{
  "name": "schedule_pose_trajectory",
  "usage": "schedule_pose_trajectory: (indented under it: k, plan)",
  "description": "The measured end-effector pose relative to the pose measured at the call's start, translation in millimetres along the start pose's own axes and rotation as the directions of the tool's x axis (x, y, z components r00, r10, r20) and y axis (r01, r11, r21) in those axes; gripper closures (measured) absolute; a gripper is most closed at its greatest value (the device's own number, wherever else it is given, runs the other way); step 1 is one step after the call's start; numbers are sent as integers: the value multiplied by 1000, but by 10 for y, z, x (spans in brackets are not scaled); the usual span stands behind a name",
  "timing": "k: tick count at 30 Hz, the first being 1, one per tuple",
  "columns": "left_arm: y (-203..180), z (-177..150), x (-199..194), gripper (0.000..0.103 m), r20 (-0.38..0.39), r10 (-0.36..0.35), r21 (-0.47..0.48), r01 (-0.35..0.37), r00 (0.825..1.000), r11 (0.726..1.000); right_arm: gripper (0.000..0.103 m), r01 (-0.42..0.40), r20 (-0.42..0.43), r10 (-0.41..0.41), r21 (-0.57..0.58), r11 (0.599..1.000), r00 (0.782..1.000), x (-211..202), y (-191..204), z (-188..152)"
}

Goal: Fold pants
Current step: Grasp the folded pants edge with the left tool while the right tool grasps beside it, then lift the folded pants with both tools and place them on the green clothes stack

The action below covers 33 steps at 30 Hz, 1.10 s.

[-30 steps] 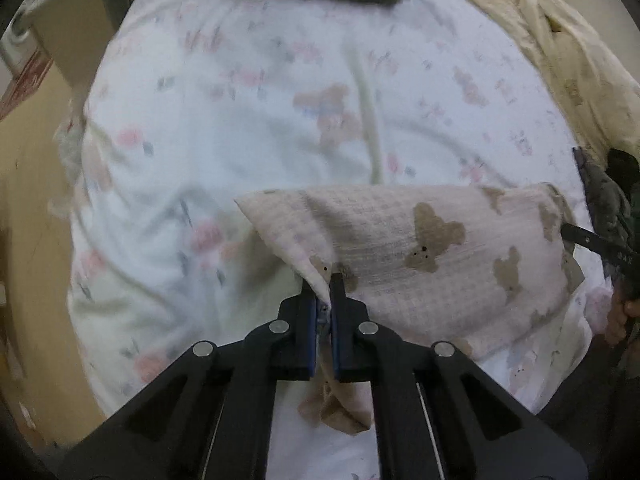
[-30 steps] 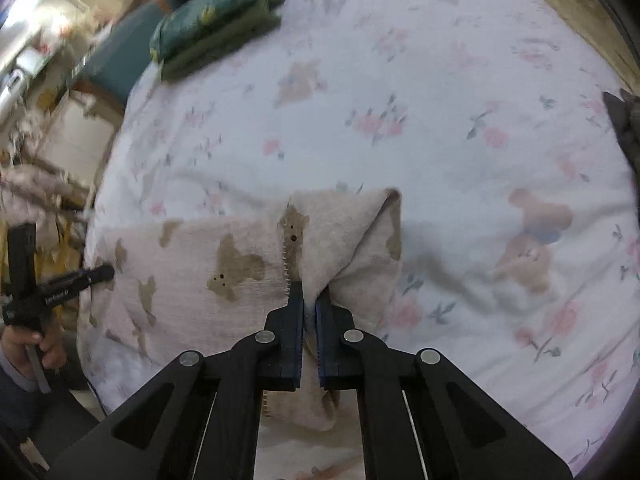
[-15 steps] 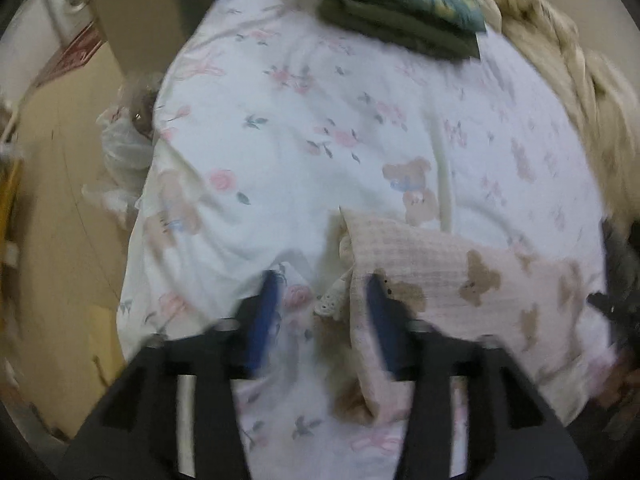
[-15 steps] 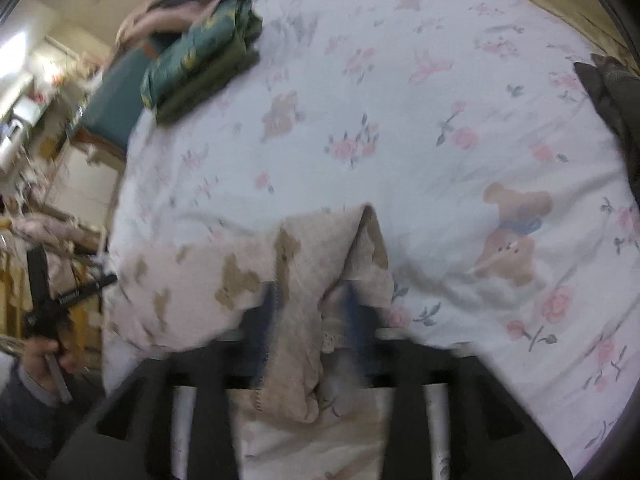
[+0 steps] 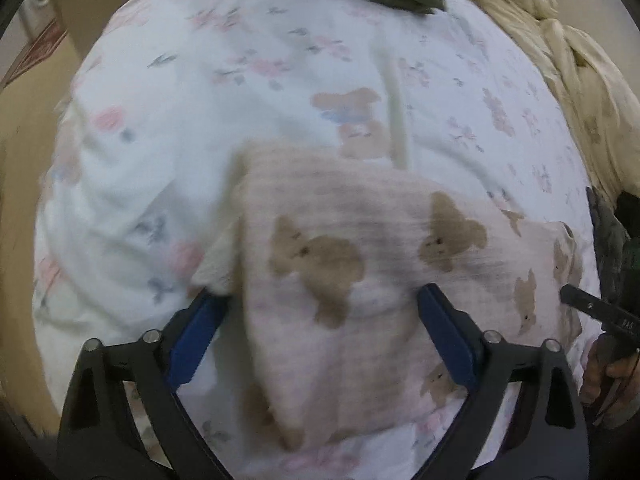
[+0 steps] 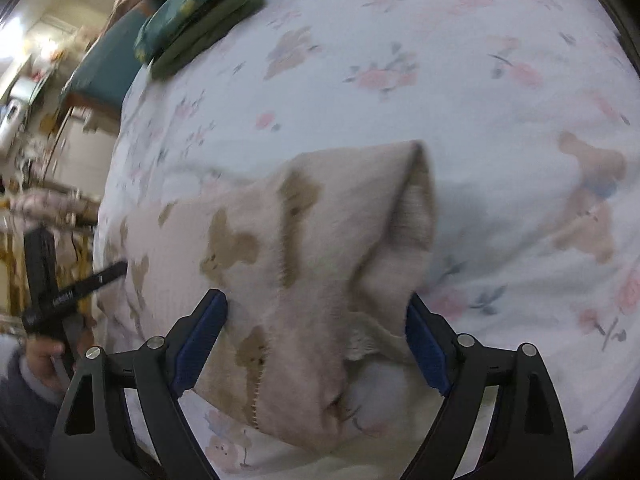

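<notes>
Lying released on the floral bedsheet (image 5: pixel 168 168), the bear-print pants (image 5: pixel 360 280) sit folded toward 5 o'clock from a green folded stack (image 6: pixel 200 20), since both left gripper (image 5: pixel 320 320) and right gripper (image 6: pixel 316 324), clamped a second ago, now gape wide and empty, suggesting this fold is placed.
</notes>
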<state>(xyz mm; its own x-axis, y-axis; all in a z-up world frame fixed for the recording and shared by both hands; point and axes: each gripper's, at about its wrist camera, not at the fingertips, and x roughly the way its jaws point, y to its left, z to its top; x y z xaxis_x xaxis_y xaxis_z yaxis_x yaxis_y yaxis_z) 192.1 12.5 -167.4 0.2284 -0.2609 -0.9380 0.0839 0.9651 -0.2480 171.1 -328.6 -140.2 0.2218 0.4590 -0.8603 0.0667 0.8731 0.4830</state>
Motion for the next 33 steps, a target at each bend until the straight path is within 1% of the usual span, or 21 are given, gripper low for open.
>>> schedule_pose_trajectory:
  k: [1,2,3,4,5,6,7,10,14,15,16,17,19,21,22,23,24,27,29,30,33]
  plan:
    - [-44,2,16,50,-7,13,30,-13,1000,999,14,6,0,-6,-19,1000,1000,13,32,-9]
    - [-76,9,14,63,-8,1,57,-1,1000,998,14,1,3,-1,-27,1000,1000,24,52,-10]
    - [-106,18,-2,85,-12,-32,84,33,999,996,18,-9,5,9,-29,1000,1000,38,63,-5]
    - [-129,30,-19,95,-17,-48,102,49,999,994,33,-14,8,14,-34,999,1000,57,84,1]
    - [-172,28,-47,96,-21,-61,118,63,998,991,46,-27,4,27,-45,999,1000,77,116,14]
    - [-215,19,-81,97,-18,-69,140,71,997,988,67,-40,-7,40,-63,997,999,107,171,23]
    - [-249,7,-121,97,-1,-57,157,57,998,986,78,-46,-14,45,-80,996,999,126,214,29]
    - [-223,-6,-238,97,13,-71,128,69,997,989,86,-42,3,43,-122,992,999,75,330,28]
    - [-208,135,-480,98,66,-116,64,112,991,992,89,-116,78,126,-124,985,989,-190,399,113]
    - [-241,212,-596,98,101,-146,55,141,984,989,90,-139,107,155,-143,980,982,-306,471,154]
    - [-286,296,-712,98,135,-151,67,143,979,987,90,-143,130,165,-165,976,978,-399,533,190]
    - [-344,415,-865,98,177,-167,75,156,970,985,90,-153,163,184,-188,970,969,-519,612,252]
    - [-384,619,-1077,98,230,-191,80,178,954,981,90,-178,226,224,-205,962,948,-737,720,422]
    - [-400,909,-1268,98,285,-202,89,184,937,979,90,-190,278,246,-214,958,928,-913,806,691]
    - [-395,1126,-1373,98,319,-192,100,169,928,981,90,-184,302,249,-227,956,920,-977,852,845]
    - [-365,1269,-1429,98,333,-185,102,160,925,982,90,-172,318,244,-239,956,916,-1024,905,1045]
    - [-329,1499,-1487,97,349,-178,99,153,920,983,90,-167,328,244,-245,955,913,-1046,951,1280]
    - [-220,2002,-1570,97,401,-158,102,127,902,987,90,-145,361,242,-275,950,901,-1017,1101,1943]
    - [-192,2380,-1525,97,435,-125,131,75,892,989,90,-117,367,226,-296,948,902,-881,1186,2485]
    - [-158,2603,-1446,97,446,-105,143,45,889,989,90,-109,366,221,-304,946,904,-832,1235,2650]
    - [-9,3098,-1208,97,455,-68,133,8,888,991,90,-88,366,211,-327,941,906,-572,1303,3300]
